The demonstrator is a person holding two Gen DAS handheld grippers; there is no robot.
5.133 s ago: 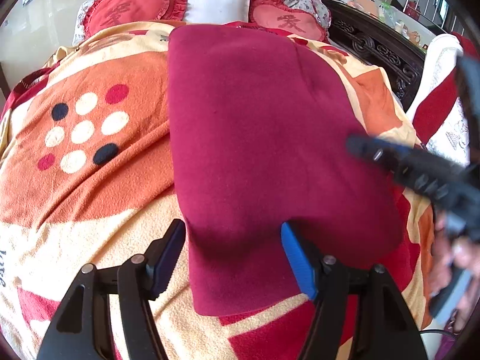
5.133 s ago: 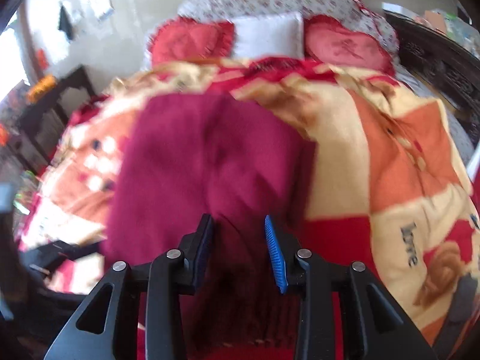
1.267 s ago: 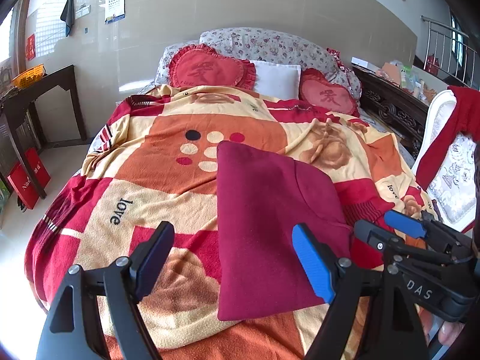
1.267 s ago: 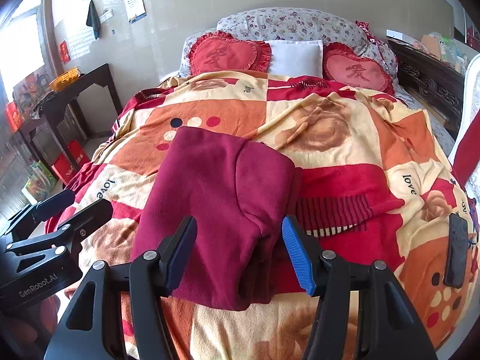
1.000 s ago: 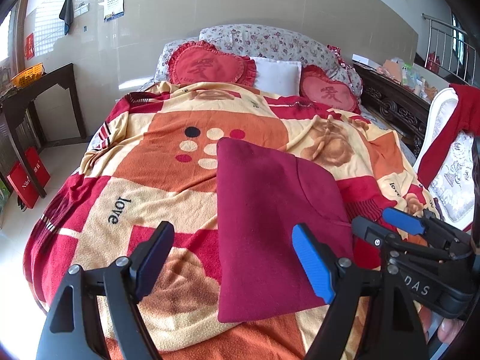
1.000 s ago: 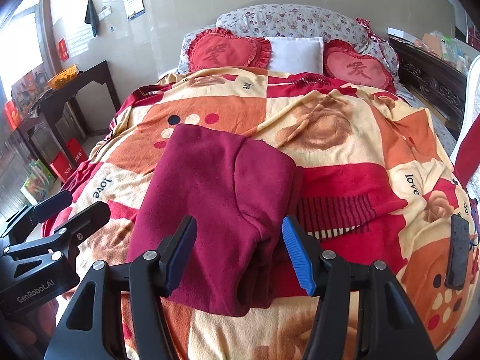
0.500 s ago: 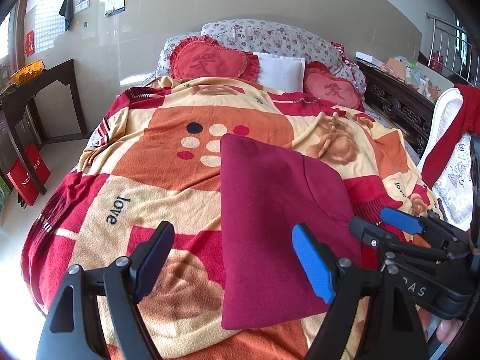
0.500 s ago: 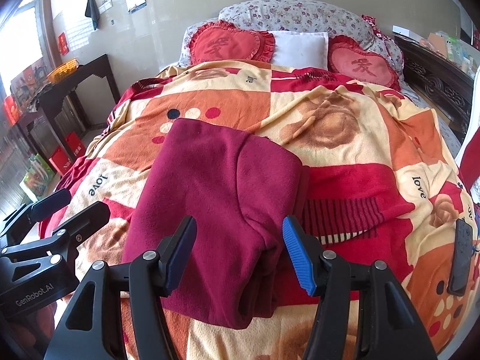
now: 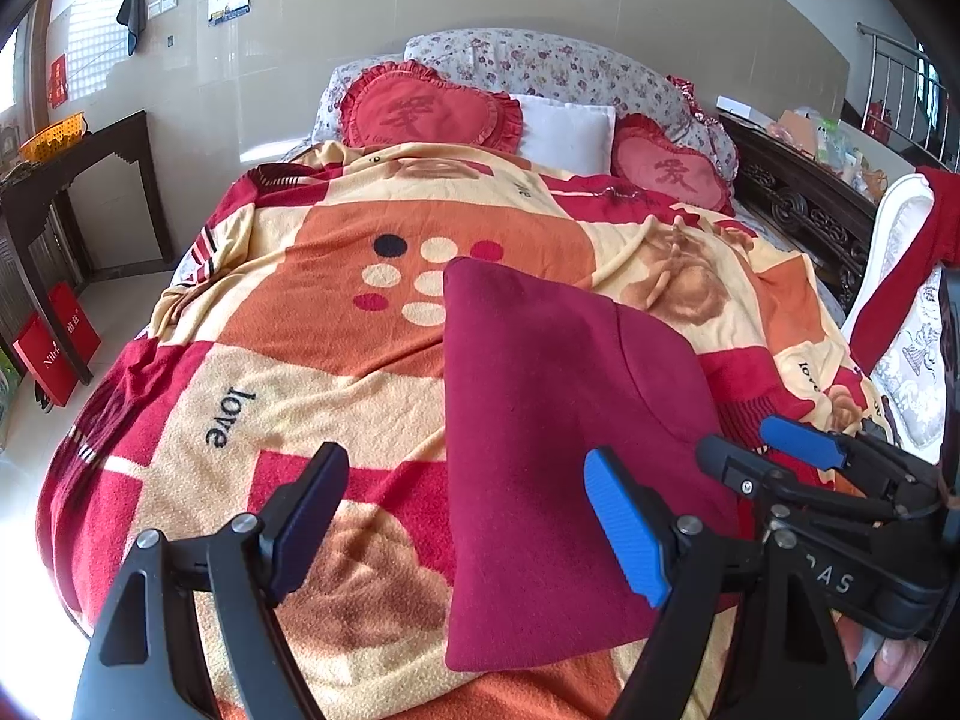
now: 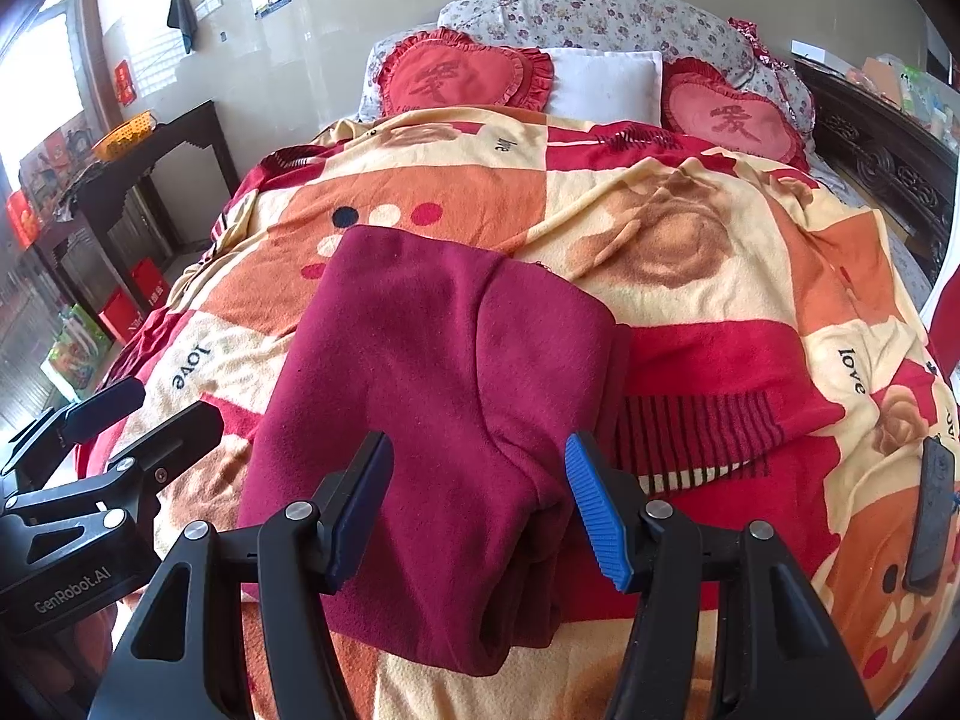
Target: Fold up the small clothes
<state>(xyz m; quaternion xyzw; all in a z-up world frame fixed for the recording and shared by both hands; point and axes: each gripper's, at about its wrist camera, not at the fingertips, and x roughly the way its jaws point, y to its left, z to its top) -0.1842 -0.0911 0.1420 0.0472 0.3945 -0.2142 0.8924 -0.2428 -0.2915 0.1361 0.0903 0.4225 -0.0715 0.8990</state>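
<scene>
A folded dark red garment (image 9: 540,420) (image 10: 432,390) lies flat on the patterned blanket (image 9: 336,324) (image 10: 708,276) near the bed's front edge. My left gripper (image 9: 462,522) hovers open above the blanket at the garment's left edge, nothing between its fingers. My right gripper (image 10: 477,507) hangs open over the garment's near right corner without touching it. Each gripper also shows in the other's view: the right gripper (image 9: 774,450) at the lower right, the left gripper (image 10: 138,414) at the lower left.
Two red heart cushions (image 9: 426,108) (image 10: 732,117) and a white pillow (image 10: 600,84) sit at the headboard. A dark side table (image 9: 72,180) stands left of the bed, a carved wooden frame (image 9: 798,198) on the right. A black remote (image 10: 930,504) lies on the blanket's right edge.
Both grippers have drawn back and up from the garment since five seconds ago, when the right one was at its fabric. Over the last second the views barely shift; the garment lies still.
</scene>
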